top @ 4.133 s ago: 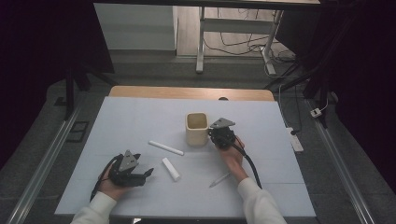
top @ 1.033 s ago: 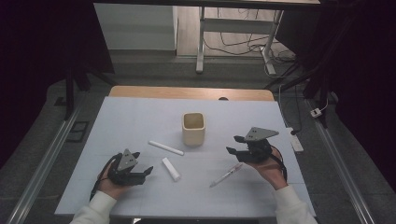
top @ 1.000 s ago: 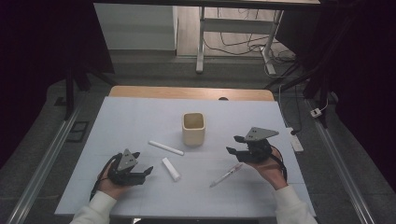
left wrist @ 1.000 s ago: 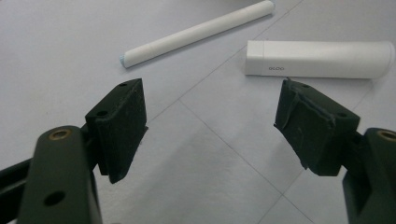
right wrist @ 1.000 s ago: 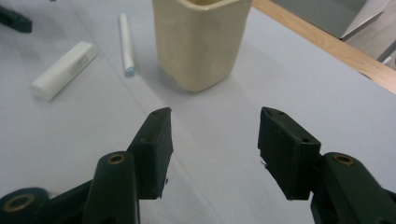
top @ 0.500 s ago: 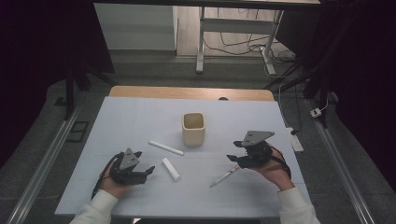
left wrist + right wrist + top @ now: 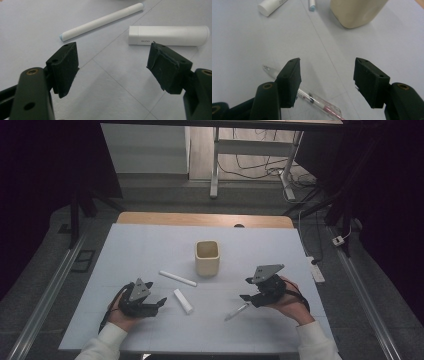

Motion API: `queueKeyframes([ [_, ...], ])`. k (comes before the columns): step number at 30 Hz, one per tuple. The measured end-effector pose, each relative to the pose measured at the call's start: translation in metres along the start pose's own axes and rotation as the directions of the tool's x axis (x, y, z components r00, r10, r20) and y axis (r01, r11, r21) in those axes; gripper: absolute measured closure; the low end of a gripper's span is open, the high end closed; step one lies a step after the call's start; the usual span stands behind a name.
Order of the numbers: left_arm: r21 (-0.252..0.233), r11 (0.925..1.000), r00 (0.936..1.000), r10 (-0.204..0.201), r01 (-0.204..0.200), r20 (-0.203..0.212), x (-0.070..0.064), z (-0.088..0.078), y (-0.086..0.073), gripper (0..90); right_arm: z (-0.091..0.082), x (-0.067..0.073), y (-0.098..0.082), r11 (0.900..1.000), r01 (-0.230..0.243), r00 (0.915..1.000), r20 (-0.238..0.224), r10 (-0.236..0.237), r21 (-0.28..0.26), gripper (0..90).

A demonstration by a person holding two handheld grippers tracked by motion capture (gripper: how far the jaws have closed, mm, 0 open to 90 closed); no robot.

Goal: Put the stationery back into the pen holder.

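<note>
- The right gripper point(image 7: 246, 288) hangs low over the clear pen point(image 7: 236, 311) at the near right of the table point(image 7: 150, 240); its jaws have just been opening and nothing is pressed between them
- The step looks like reaching for that pen, probably to drop it into the beige cup point(image 7: 206, 258) in the middle
- Next it must shift so the pen lies between both pads, then close
- The left gripper point(image 7: 159, 302) rests spread wide and empty near 2 white things: a stubby tube point(image 7: 169, 35) and a thin stick point(image 7: 101, 21)
- The tube's small grey print is too blurred to read for sure

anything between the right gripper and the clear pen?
Nothing. In the right gripper view the open right gripper sits above the clear pen, which passes under one jaw; bare table around.
</note>
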State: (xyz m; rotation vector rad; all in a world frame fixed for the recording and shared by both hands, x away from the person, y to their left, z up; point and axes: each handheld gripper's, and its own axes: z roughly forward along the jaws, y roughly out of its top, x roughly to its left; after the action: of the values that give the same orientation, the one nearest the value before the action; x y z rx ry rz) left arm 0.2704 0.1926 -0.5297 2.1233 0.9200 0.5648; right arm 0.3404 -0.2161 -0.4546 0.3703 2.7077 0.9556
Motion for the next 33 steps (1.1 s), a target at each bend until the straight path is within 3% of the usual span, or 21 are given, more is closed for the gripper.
queueKeyframes([
  [18, 0.001, 1.0000, 1.0000, -0.002, 0.002, 0.006, 0.000, 0.001, 0.000, 25.2, 0.018, 0.013, 0.004, 0.996, 0.066, 0.9941, -0.091, -0.060, 0.055, 39.4],
  [26, 0.004, 1.0000, 1.0000, -0.002, 0.002, 0.006, -0.001, -0.001, -0.001, 25.1, 0.025, 0.016, 0.009, 0.992, 0.103, 0.9865, -0.135, -0.092, 0.074, 39.5],
  [33, 0.005, 1.0000, 1.0000, -0.001, 0.001, 0.007, -0.001, 0.000, -0.001, 25.1, 0.034, 0.024, 0.009, 0.982, 0.149, 0.9743, -0.187, -0.126, 0.117, 39.5],
])
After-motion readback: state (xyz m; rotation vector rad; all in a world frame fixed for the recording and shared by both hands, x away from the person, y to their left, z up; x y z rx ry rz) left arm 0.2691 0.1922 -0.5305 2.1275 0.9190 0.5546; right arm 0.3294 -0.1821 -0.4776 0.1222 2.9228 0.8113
